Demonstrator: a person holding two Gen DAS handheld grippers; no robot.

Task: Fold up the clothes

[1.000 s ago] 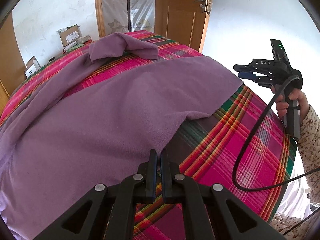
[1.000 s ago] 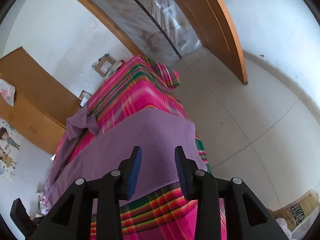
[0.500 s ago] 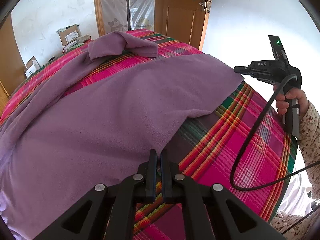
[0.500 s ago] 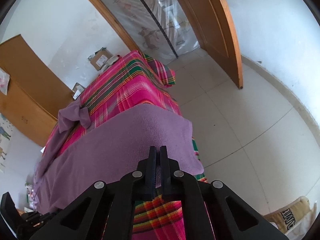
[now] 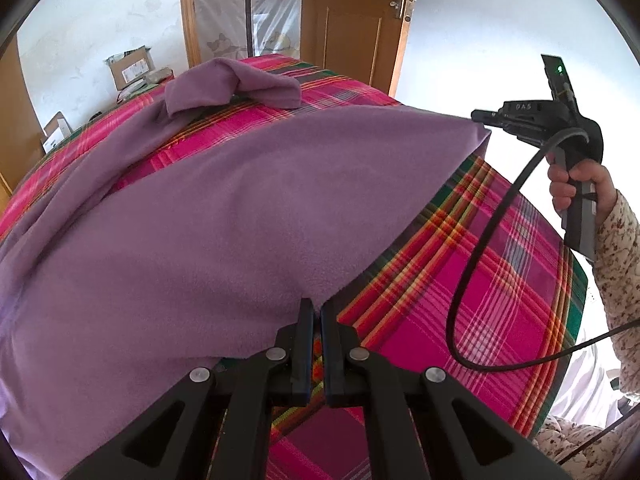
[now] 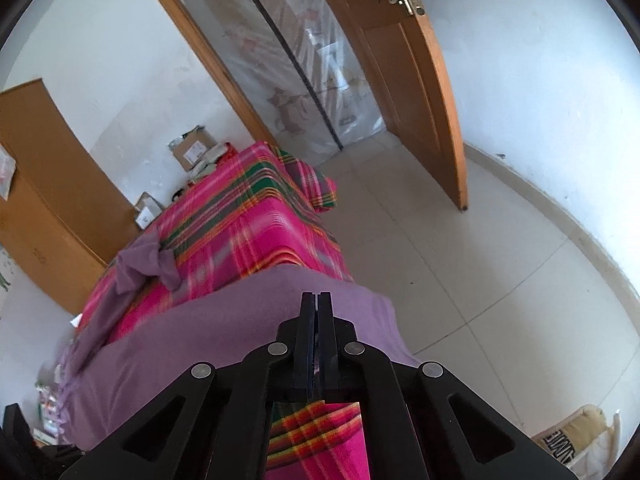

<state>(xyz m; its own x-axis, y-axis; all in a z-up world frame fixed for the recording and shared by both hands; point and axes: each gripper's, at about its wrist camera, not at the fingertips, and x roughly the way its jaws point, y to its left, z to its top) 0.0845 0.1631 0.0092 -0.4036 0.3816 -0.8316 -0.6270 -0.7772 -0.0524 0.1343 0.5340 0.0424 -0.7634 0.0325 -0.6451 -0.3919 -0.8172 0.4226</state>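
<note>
Across the pink plaid bedspread lies the purple fleece garment — left claw pinching its near hem corner, right claw clamped on the opposite corner — likely ready to fold evenly.

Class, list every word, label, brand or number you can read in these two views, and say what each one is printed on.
"DAS": white letters on top of the right hand-held gripper, seen from the left wrist view; the middle letter is faint.
Dark printed letters on the tan bag on the floor, bottom right of the right wrist view: upside down and cut off, not readable.
Labels on the cardboard boxes by the wall: too small to read.
</note>
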